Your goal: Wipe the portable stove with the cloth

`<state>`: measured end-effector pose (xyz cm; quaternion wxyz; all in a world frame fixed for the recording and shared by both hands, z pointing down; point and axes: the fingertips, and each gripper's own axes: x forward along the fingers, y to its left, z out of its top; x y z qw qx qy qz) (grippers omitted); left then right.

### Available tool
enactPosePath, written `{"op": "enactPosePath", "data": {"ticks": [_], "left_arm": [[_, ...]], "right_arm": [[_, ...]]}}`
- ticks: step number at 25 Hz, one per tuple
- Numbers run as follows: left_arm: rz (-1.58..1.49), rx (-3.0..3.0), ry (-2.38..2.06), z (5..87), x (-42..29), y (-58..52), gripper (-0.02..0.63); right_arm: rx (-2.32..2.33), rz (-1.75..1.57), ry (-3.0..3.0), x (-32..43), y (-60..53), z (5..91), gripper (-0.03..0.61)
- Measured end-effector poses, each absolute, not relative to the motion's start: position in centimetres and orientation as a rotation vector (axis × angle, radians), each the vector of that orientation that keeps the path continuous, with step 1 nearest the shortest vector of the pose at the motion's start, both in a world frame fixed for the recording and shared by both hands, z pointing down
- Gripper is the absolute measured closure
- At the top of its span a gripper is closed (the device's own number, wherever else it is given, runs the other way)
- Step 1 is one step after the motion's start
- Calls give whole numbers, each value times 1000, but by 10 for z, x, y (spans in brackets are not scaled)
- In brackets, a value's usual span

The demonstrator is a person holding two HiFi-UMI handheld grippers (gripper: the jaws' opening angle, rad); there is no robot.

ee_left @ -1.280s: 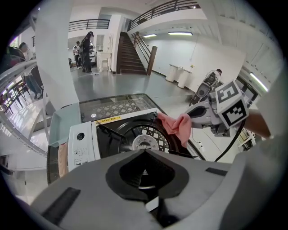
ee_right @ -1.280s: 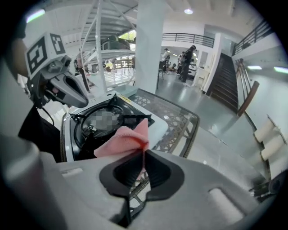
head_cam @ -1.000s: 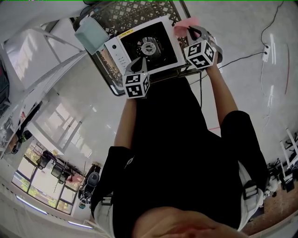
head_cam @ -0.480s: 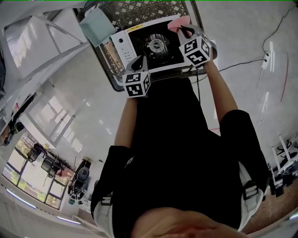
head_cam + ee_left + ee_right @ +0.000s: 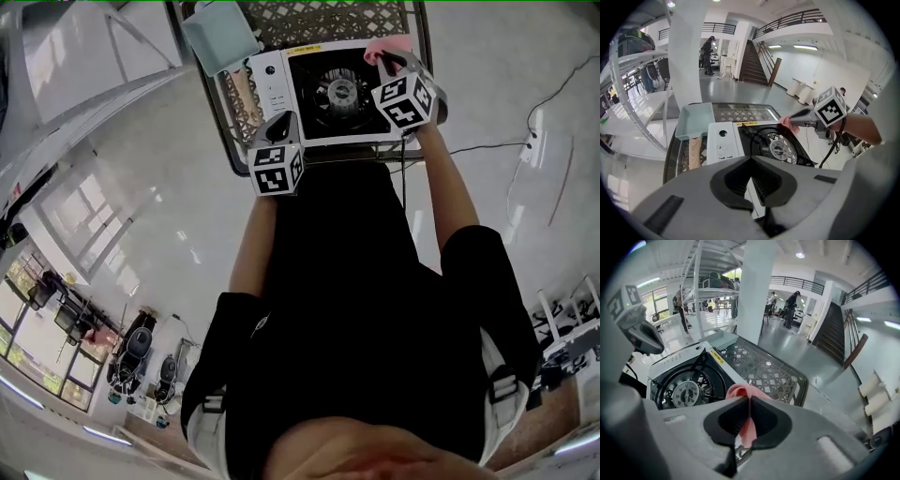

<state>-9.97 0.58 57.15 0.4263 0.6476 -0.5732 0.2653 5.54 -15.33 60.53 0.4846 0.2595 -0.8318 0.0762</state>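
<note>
- A person in a black shirt (image 5: 347, 281) fills the middle and the lower part of the head view, with both forearms going up to the top of the frame.
- A black mesh table (image 5: 319, 19) stands at the top centre of the head view, and the other things lie on it.
- The portable stove (image 5: 314, 112) lies flat on this table. It has a white body, a black top and a round burner in the middle; its control panel is on the left side in the frame.
- A light blue tray (image 5: 220, 36) is at the upper left of the stove, just beside it.
- The left gripper (image 5: 283, 120) is at the lower left corner of the stove. In the left gripper view its jaws are pressed together and hold nothing.
- The right gripper (image 5: 382, 61) is at the upper right corner of the stove. Its jaws are clamped on the cloth.
- The cloth (image 5: 384, 47) is pink and small. It sticks out from the jaw tips over the far right edge of the stove, near the burner; I cannot tell if it touches the surface.
</note>
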Motion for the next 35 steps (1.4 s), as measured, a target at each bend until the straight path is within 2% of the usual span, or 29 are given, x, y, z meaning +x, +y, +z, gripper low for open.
{"op": "enactPosePath", "data": {"ticks": [8,11,18,24,35], "left_arm": [[598,1579,-1469,578,-133,17,614],[578,1588,-1463,569,-124,12,614],[543,1566,-1507,569,-166,15,614],[516,1527,-1534,573,-183,31,614],[451,1432,-1585,573,-222,64,614]], "right_arm": [[688,152,-1996,53,-162,587,563],[652,120,-2005,52,-162,574,563],[471,50,-2009,-28,-138,580,563],[308,47,-1886,-49,-119,619,563],[266,40,-1925,-100,-112,619,561]]}}
